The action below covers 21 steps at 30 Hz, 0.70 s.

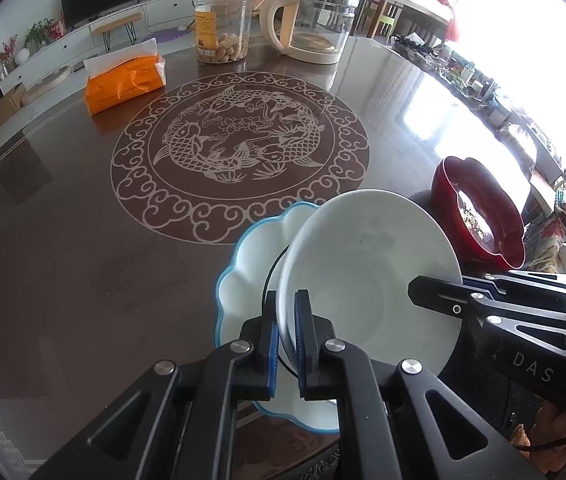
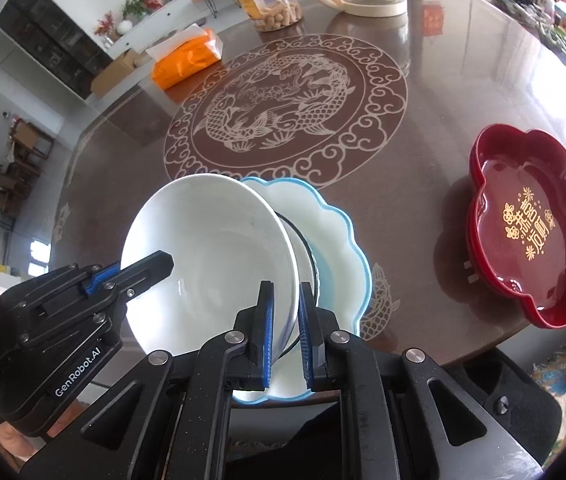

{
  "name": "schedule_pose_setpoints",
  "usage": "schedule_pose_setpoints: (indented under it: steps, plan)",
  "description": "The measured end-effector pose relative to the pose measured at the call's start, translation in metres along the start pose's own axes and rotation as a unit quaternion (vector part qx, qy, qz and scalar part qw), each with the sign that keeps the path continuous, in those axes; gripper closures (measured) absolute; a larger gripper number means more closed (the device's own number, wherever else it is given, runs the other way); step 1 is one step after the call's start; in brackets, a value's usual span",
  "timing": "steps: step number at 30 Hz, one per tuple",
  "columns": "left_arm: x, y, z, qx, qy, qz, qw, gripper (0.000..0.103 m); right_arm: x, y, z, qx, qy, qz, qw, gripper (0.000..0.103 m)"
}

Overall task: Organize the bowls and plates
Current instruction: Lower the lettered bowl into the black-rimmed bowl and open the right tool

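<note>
A white bowl is held tilted above a white scalloped plate with a blue rim near the table's front edge. My left gripper is shut on the bowl's near rim. My right gripper comes in from the right and clamps the bowl's opposite rim. In the right wrist view the right gripper is shut on the bowl, over the blue-rimmed plate, and the left gripper grips the bowl's left rim. A red flower-shaped dish sits on the table to the right.
A brown table with a fish medallion holds an orange tissue pack, a clear jar of peanuts and a glass kettle at the far side. The red dish also shows in the left wrist view.
</note>
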State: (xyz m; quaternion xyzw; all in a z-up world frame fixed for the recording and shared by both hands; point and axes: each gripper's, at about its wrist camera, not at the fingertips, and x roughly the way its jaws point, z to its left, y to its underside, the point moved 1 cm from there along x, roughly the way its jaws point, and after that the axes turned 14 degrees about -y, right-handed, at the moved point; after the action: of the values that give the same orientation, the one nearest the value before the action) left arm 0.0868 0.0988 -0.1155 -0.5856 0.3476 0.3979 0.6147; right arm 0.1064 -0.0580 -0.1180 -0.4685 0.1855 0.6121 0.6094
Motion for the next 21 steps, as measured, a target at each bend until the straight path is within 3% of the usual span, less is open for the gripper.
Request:
schedule_pose_setpoints:
  steps: [12, 21]
  plan:
    - [0.009, 0.008, 0.0, 0.015, -0.027, -0.008, 0.9995, 0.095, 0.014, 0.011, 0.009, -0.055, 0.039, -0.008, 0.998, 0.091]
    - [0.006, 0.005, 0.005, 0.01, -0.019, -0.014, 0.9997, 0.094, 0.017, 0.015, 0.015, -0.101, 0.064, -0.022, 0.993, 0.091]
